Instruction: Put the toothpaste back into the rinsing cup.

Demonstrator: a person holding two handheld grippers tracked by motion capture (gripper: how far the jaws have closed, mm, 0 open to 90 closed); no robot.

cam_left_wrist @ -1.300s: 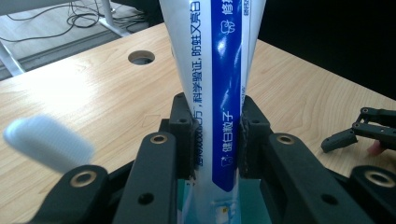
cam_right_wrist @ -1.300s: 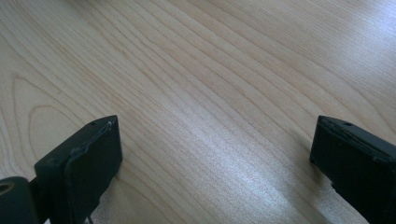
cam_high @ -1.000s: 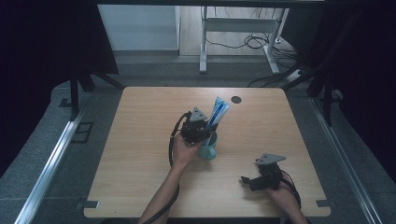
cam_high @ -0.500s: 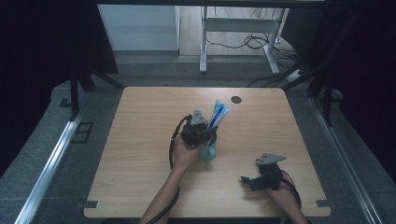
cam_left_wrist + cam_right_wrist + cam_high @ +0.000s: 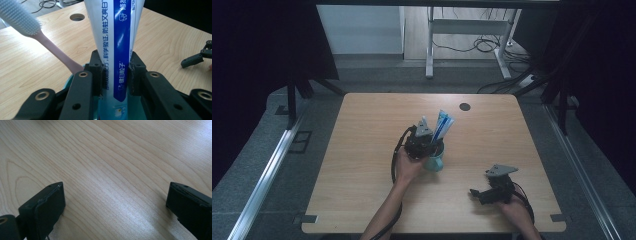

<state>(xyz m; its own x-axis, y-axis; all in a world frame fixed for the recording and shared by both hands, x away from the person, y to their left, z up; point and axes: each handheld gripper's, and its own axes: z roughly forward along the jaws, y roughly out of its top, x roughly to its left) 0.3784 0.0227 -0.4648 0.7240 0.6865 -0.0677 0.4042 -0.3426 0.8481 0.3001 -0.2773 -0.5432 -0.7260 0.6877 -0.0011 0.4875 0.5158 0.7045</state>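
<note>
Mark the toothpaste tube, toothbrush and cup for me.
toothpaste tube [image 5: 117,50], left gripper view, blue stripe on its body
toothbrush [image 5: 21,21], left gripper view, bristle head
cup [image 5: 435,162], high view, teal outer wall

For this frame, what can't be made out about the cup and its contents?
- Cup interior: in the left gripper view the left gripper and the toothpaste tube cover it.
- Tube's top: cut off by the upper edge there.
- Toothbrush handle end: hidden behind the jaw.
- Tube print: too small in the high view.

Black hand-held gripper [image 5: 424,146], brass-ringed screw holes, grey triangular plate, black cable
</note>
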